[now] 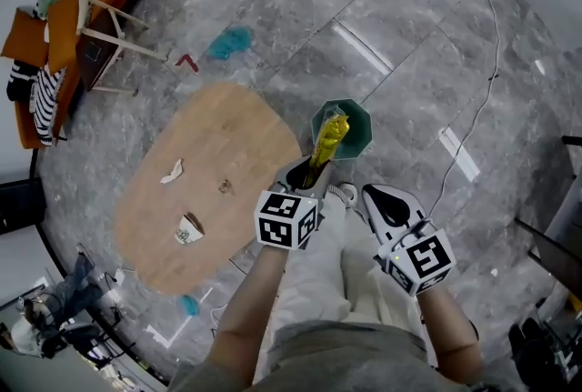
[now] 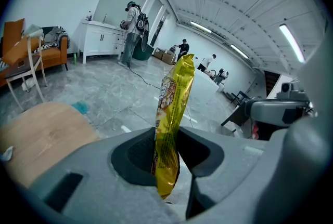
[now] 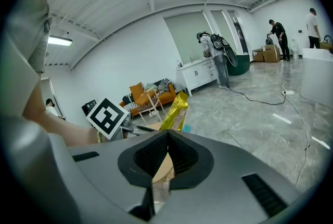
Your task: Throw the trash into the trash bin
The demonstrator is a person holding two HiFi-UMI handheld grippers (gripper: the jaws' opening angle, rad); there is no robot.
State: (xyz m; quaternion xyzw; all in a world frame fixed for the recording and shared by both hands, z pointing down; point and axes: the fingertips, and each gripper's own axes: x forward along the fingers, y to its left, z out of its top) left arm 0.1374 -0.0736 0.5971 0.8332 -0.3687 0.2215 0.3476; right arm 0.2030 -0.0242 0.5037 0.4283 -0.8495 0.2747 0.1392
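- Grey floor (image 1: 409,63) lay wide open past the trash bin (image 1: 360,128).
- Wooden table (image 1: 209,145): its rounded edge sat just beside that bin.
- Left gripper (image 1: 309,176) pinched the yellow wrapper (image 1: 329,137) upright, its top showing over the bin's mouth.
- Right gripper (image 1: 389,204): jaws pressed together, empty.
- 3 scraps (image 1: 188,229) dotted the tabletop.

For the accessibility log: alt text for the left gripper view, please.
The left gripper holds a yellow snack wrapper upright between its jaws. Behind: grey tiled floor, wooden table at left, a person at a white counter.
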